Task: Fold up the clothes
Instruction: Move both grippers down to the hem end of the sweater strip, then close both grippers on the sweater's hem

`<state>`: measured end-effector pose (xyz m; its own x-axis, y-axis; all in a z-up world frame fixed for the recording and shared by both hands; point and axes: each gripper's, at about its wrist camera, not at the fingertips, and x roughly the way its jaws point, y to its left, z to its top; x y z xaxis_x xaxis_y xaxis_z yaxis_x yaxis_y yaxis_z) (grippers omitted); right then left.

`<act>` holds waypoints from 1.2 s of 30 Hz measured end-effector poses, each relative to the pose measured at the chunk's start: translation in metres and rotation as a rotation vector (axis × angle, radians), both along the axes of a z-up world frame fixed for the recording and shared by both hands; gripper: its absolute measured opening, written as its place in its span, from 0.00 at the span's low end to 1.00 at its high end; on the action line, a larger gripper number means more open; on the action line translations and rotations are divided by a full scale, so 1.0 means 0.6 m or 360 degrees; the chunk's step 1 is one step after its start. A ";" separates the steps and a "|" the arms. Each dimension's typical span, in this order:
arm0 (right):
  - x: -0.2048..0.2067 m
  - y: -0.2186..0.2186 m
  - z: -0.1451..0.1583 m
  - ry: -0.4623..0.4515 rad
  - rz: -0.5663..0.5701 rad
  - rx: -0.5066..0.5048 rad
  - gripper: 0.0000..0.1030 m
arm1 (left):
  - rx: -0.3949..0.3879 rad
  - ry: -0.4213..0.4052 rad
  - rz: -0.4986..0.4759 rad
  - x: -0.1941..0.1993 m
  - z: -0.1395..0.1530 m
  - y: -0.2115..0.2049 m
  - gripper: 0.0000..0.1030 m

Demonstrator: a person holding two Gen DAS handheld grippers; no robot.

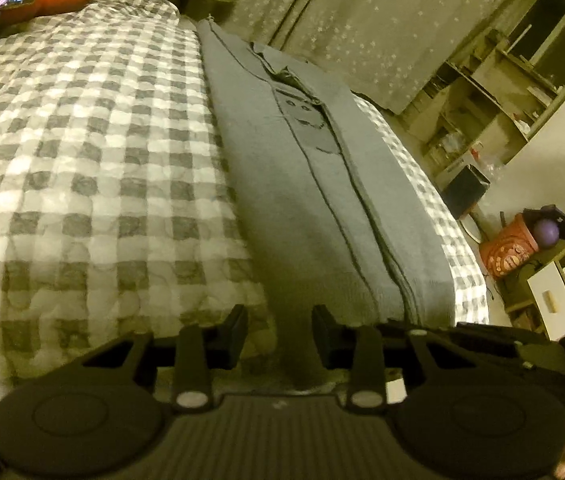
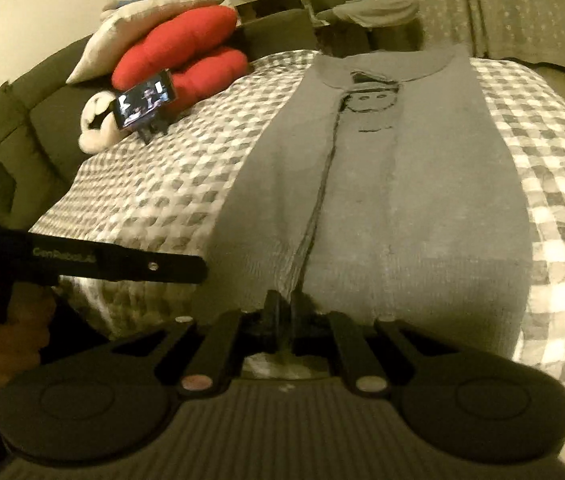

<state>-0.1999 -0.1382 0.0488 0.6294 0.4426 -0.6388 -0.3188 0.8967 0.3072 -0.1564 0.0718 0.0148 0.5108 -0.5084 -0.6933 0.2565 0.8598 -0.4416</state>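
Observation:
A grey garment [image 1: 322, 200] with a drawn face on it lies folded into a long strip on the checked bed cover [image 1: 82, 160]. In the left wrist view my left gripper [image 1: 280, 332] is at the strip's near left corner. Its fingers stand apart, with shadowed cloth between them and no pad pressing. In the right wrist view the garment [image 2: 402, 200] runs away from me, collar at the far end. My right gripper [image 2: 284, 312] is shut on the garment's near hem at the centre seam. The left tool's black strap [image 2: 122, 264] and a hand [image 2: 2, 344] show beside it.
A phone on a stand [image 2: 144, 106] plays video at the bed's far left, next to red cushions [image 2: 186, 48] and a white soft toy [image 2: 96, 128]. Past the bed's right edge are a starred curtain [image 1: 362, 20], cluttered shelves [image 1: 502, 92] and an orange pot [image 1: 506, 248].

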 end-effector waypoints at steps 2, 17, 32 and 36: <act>0.001 0.005 -0.008 0.0009 -0.0001 -0.0036 0.07 | -0.0010 0.0002 0.0004 0.002 -0.001 -0.003 0.35; -0.019 -0.215 0.001 0.0111 -0.0415 0.0332 0.30 | 0.0109 -0.0095 -0.0034 -0.004 -0.005 -0.030 0.22; -0.016 -0.188 -0.003 0.0071 -0.0363 0.0205 0.07 | 0.0161 -0.0062 -0.0091 0.000 0.004 -0.049 0.08; -0.031 -0.196 0.030 -0.0037 -0.0367 0.0340 0.07 | 0.0198 -0.0079 -0.0076 -0.008 0.035 -0.054 0.06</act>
<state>-0.2187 -0.2556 0.0670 0.7420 0.4089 -0.5312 -0.1234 0.8622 0.4914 -0.1613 0.0394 0.0361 0.5234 -0.4445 -0.7270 0.3173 0.8935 -0.3178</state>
